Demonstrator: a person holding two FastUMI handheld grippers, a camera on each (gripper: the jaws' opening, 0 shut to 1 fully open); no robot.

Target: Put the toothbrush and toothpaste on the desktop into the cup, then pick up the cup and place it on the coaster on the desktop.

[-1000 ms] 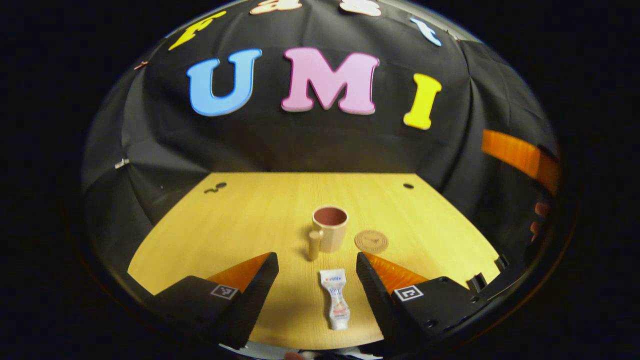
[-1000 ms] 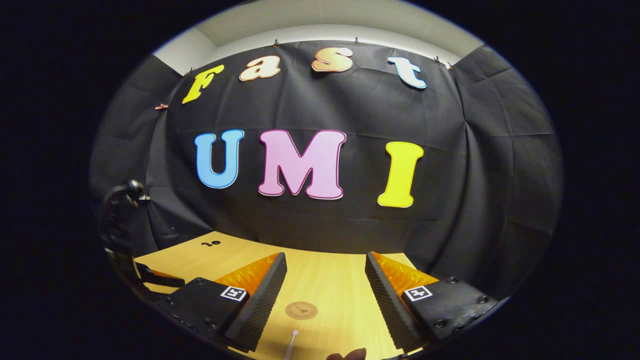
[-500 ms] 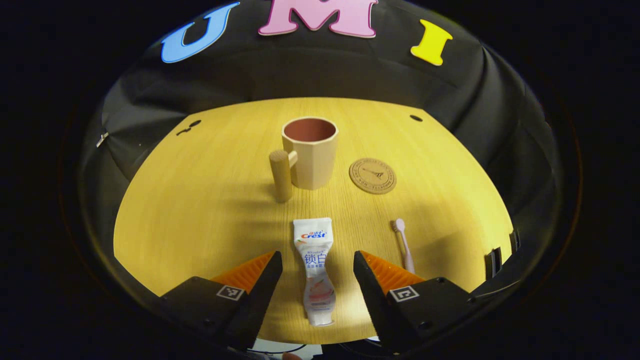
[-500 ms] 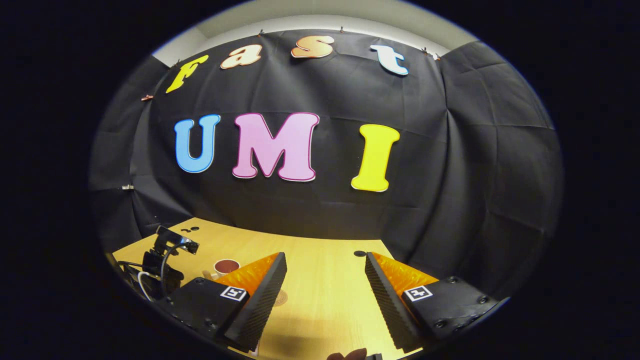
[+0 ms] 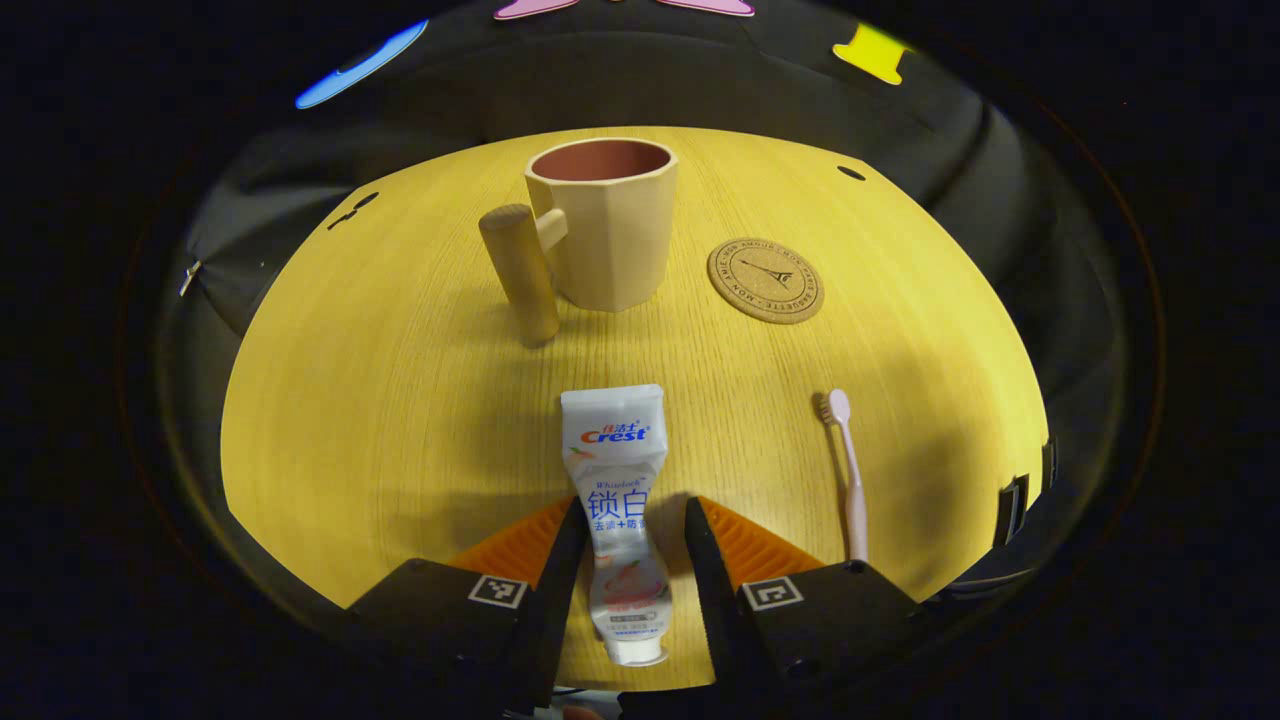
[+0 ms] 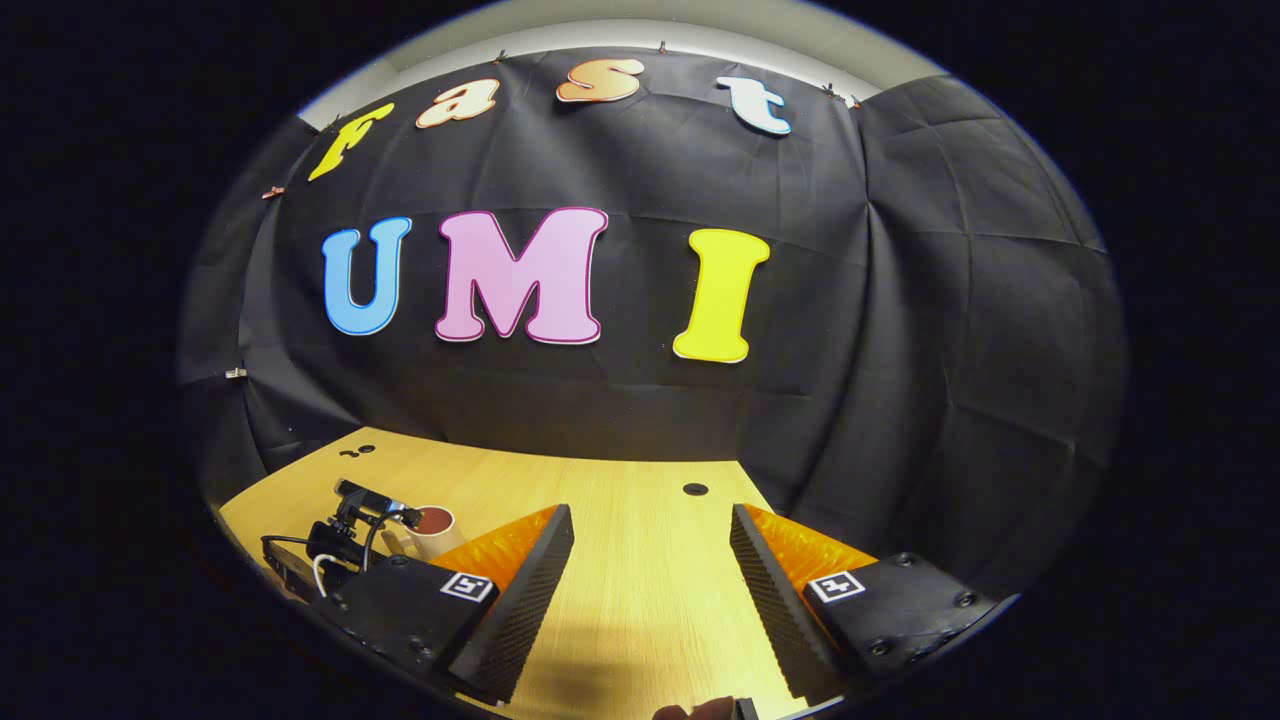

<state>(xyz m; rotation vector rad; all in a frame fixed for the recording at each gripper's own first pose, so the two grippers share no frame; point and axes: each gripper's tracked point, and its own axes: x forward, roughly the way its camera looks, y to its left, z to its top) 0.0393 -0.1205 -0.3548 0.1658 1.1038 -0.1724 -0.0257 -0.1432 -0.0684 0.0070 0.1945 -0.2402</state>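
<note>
Desktop [image 5: 400, 400] | toothpaste [image 5: 615, 500] near front edge — left hand-held gripper [image 5: 628, 560] straddles it, contact unclear | right hand-held gripper [image 6: 650, 590] wide apart

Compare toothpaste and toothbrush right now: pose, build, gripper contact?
The toothpaste is a wide flat tube lying between the left gripper fingers; the toothbrush is a thin stick lying to its right, untouched. Toothpaste cap points toward the camera; toothbrush head points away. Both lie flat on the desk, outside the cup.

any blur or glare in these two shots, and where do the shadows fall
Left gripper view: sharp, no strong glare; the cup casts a soft shadow toward the lower left on the desktop, and fisheye bends the desktop's edge. Right gripper view: sharp too, evenly lit cloth wall, with a dim shadow on the desktop between the right gripper fingers.
</note>
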